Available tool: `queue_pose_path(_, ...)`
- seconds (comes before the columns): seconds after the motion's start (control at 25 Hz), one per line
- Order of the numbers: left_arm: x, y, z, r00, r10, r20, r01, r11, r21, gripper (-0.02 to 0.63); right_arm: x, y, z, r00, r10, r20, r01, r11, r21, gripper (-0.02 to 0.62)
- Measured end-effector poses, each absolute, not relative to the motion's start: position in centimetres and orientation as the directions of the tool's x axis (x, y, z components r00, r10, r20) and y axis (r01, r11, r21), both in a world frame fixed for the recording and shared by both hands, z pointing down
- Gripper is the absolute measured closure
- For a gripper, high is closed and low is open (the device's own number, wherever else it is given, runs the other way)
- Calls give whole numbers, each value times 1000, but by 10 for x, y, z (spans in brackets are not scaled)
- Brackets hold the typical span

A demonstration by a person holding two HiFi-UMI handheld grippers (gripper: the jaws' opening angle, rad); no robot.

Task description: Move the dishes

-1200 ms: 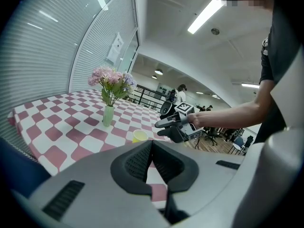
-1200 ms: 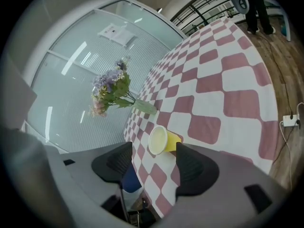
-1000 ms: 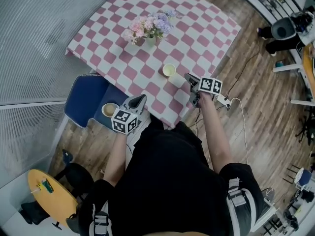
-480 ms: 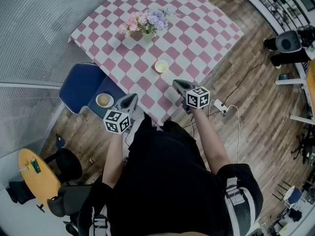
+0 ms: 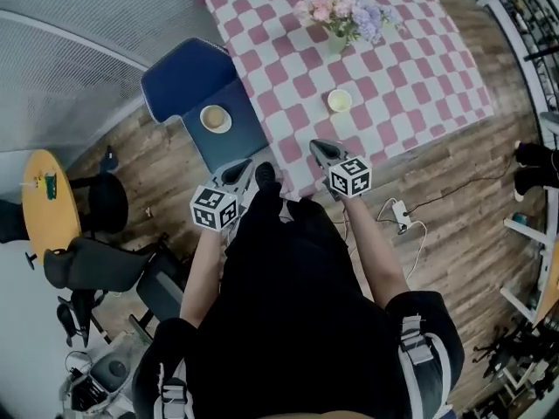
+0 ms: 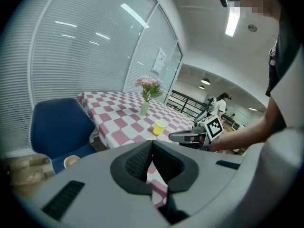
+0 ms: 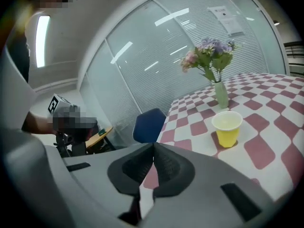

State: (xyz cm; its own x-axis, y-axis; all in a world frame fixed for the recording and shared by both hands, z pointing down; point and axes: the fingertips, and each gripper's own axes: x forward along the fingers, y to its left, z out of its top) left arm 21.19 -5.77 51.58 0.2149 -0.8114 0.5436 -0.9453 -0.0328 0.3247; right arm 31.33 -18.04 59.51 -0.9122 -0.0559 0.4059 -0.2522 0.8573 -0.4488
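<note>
A yellow cup [image 5: 339, 100] stands on the pink-and-white checked table [image 5: 410, 51], also seen in the left gripper view [image 6: 159, 127] and the right gripper view [image 7: 227, 128]. A small white bowl [image 5: 214, 118] with a brown inside sits on the blue chair [image 5: 188, 72] beside the table. My left gripper [image 5: 247, 169] hangs off the table's near corner, its jaws shut and empty [image 6: 152, 142]. My right gripper [image 5: 319, 147] is at the table's near edge, short of the cup, and its jaws are also shut on nothing [image 7: 153, 146].
A vase of pink and purple flowers [image 5: 343, 17] stands further back on the table. A round yellow side table [image 5: 44, 203] and dark office chairs [image 5: 92, 264] are at the left. A power strip with a cable [image 5: 400, 215] lies on the wooden floor at the right.
The head view has swung, so table and chair now sit higher and further right. Both grippers have drawn back from the table edge toward my body. Cup and bowl stay in place.
</note>
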Motion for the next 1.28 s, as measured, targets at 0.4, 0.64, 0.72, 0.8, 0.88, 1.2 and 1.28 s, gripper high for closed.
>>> queue_pose_path(0.4,134,66,516,22,-861,508,-927,173,332,584,208,-81,591,-899,123,421,-63,914,-401,580)
queue_pose_path(0.64,72,108,517,23,-873,487,-919,173,353,584,145,-45,586,-895,89,437,-82,930,-357,578)
queue_pose_path(0.72,47,124,516,28,-874,484,-917,171,361,584,120,-29,583,-889,86,451,-79,939,-335,578)
queue_pose_path(0.8,21,140,516,42,-874,485,-916,160,367,584,94,-11,582,-883,87,461,-77,943,-325,578)
queue_pose_path(0.88,-3,153,519,64,-871,487,-919,139,370,584,66,7,584,-879,90,468,-75,944,-323,578)
queue_pose_path(1.2,-74,190,532,140,-866,480,-916,72,396,584,-22,60,597,-848,49,528,-85,970,-227,578)
queue_pose_path(1.28,-87,193,533,155,-864,479,-914,59,401,584,-37,67,602,-831,44,555,-73,979,-188,572)
